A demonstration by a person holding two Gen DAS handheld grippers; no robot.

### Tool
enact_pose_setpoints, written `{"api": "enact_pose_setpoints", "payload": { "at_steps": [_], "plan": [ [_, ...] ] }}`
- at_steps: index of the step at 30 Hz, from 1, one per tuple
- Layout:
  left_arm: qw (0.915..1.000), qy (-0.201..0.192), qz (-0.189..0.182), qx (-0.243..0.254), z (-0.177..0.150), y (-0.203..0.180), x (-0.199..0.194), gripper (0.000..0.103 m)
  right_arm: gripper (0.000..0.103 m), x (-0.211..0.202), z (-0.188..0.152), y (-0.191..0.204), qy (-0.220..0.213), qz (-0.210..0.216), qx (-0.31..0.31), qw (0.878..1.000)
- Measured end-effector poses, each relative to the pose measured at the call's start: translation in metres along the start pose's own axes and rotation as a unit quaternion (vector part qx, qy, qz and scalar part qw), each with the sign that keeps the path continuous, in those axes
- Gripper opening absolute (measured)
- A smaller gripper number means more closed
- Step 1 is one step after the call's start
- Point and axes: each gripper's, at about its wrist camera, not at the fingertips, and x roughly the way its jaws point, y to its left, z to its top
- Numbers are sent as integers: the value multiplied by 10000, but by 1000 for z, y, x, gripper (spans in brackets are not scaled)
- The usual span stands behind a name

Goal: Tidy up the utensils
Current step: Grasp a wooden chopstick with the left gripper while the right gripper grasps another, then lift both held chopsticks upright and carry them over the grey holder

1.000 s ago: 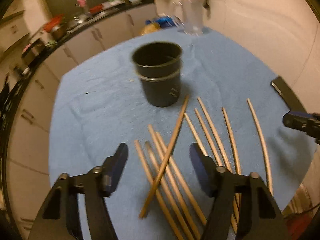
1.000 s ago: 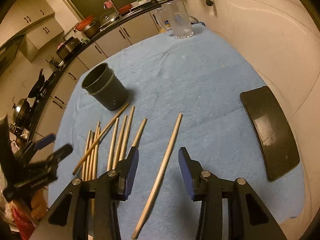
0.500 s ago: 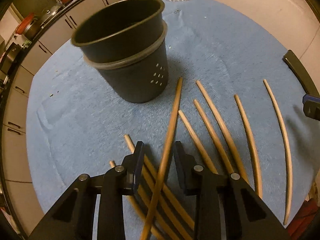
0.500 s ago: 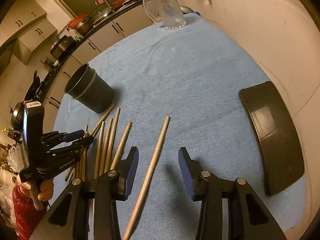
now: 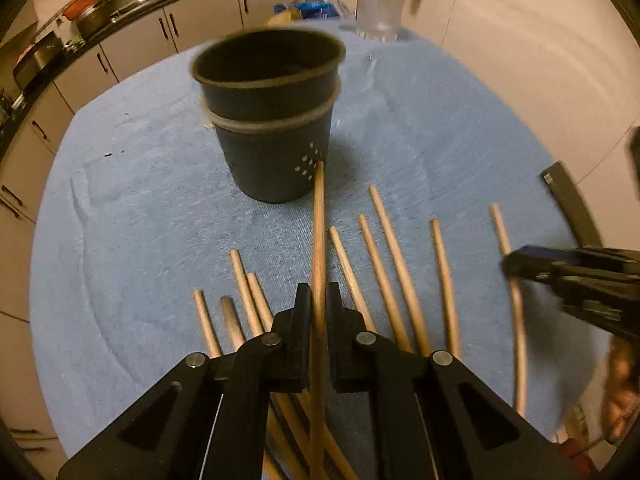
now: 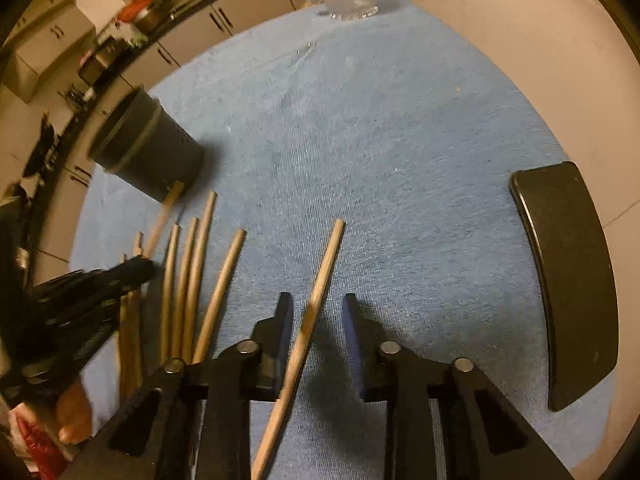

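left tongs (image 5: 318, 300) clamp chopstick (image 5: 319, 216) | right tongs (image 6: 316, 308) closing, straddle lone chopstick (image 6: 320, 284)

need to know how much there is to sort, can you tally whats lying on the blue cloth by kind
wooden sticks: 10
dark holder cup: 1
glass jug: 1
black pad: 1
total: 13

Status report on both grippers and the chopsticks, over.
Left gripper shut on crossing chopstick. Right gripper closing around lone chopstick, not clamped. Holder unobstructed.
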Motion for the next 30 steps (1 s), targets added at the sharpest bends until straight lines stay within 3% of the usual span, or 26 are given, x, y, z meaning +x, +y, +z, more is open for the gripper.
{"api": "enact_pose_setpoints", "payload": {
  "at_steps": [3, 8, 14, 24, 30],
  "plan": [
    [9995, -234, -174, -120, -4, 7, -16, 7, 10, 6, 1, 7, 58, -103, -148, 9998],
    [9974, -539, -311, -365, -14, 20, -50, 7, 7, 6, 2, 11, 35, -10, -196, 9998],
    [9919, -1034, -255, -689, -26, 36, -89, 7, 7, -38, -5, 20, -709, 424, -295, 9961],
    [9801, -1791, -116, -844, -28, 46, -144, 7, 7, -115, -28, 42, -2256, 1061, -696, 9659],
    [9762, -1986, -67, -866, -18, 49, -158, 7, 7, -140, -26, 58, -2724, 1224, -799, 9510]
  ]
}}
